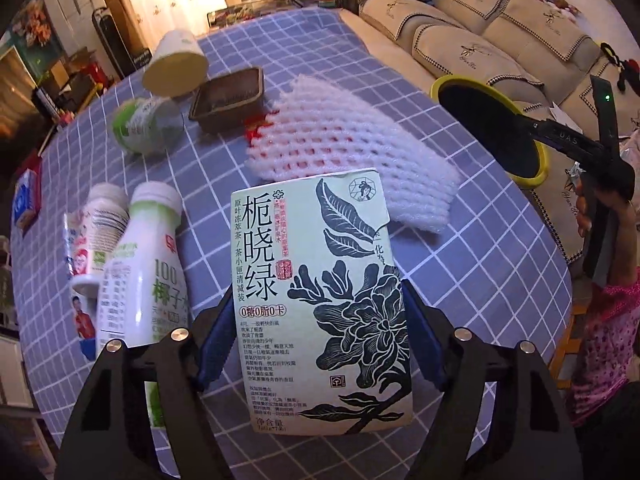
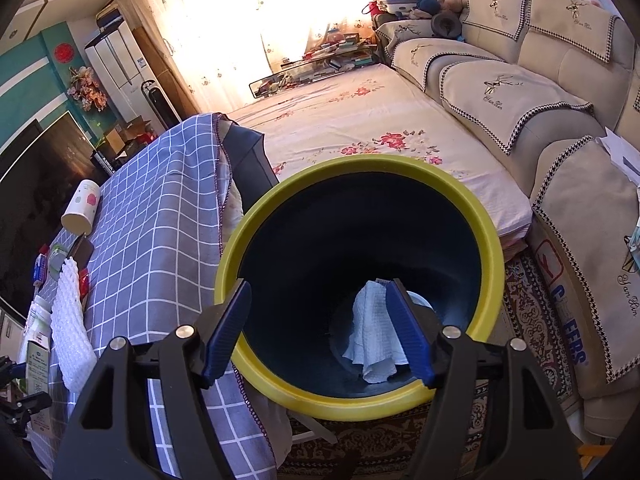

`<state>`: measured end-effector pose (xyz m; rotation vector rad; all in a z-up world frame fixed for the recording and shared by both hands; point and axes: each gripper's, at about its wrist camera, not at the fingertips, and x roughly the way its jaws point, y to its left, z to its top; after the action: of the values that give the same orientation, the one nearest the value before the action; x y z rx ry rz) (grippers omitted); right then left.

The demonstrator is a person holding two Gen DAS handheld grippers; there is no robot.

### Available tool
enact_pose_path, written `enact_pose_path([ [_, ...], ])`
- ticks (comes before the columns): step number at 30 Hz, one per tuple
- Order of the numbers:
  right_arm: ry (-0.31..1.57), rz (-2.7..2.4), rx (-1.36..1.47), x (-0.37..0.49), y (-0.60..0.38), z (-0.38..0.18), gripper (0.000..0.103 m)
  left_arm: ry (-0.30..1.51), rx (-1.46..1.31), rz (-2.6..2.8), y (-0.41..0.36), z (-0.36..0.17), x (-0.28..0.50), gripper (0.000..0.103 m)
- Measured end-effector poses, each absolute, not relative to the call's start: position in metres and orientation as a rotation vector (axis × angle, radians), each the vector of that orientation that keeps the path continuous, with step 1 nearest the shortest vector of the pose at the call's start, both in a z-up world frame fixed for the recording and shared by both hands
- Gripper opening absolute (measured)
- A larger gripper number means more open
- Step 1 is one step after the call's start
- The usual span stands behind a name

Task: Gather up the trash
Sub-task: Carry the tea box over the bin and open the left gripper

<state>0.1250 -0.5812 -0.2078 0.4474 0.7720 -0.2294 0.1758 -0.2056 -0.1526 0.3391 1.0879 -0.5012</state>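
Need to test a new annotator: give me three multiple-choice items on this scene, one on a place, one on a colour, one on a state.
1. Where is the tea box?
A. in the bin
B. between the left gripper's fingers
C. on the sofa
2. What colour is the bin's rim?
A. red
B. white
C. yellow
3. The right gripper is
A. open
B. shut on a bottle
C. shut on a cup

Key:
1 B, the tea box sits inside the left gripper.
2 C, the bin has a yellow rim.
3 A, the right gripper stands apart, empty.
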Motion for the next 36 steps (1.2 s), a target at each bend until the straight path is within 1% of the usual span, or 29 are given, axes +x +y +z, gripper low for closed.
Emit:
enact_pose_path([
  [7, 0.734, -0.230, 0.452, 0.112, -0.589, -0.199, 0.066, 0.965, 0.334, -0.550, -0.221, -0.100, 0.163, 0.075],
  [11, 0.704, -0.267, 0.445, 0.097, -0.597, -0.190, 0.066, 0.886, 0.340, -0.640, -0.260, -0.073, 0.165, 0.075],
  [14, 0.683, -0.308, 0.441, 0.082, -0.607, -0.183, 0.066, 0.871, 0.350, -0.707, -0.297, -0.069, 0.172, 0.075],
  [20, 0.660, -0.380, 0.457, 0.051, -0.633, -0.175, 0.067, 0.938, 0.360, -0.841, -0.398, -0.093, 0.203, 0.075],
  [27, 0.666, -0.430, 0.492, 0.031, -0.657, -0.178, 0.067, 1.076, 0.427, -0.867, -0.492, -0.157, 0.239, 0.075],
  [32, 0.672, -0.437, 0.501, 0.027, -0.663, -0.180, 0.067, 1.131, 0.461, -0.826, -0.522, -0.193, 0.253, 0.076],
  [36, 0.672, -0.433, 0.503, 0.027, -0.662, -0.179, 0.068, 1.153, 0.450, -0.789, -0.529, -0.203, 0.263, 0.078],
])
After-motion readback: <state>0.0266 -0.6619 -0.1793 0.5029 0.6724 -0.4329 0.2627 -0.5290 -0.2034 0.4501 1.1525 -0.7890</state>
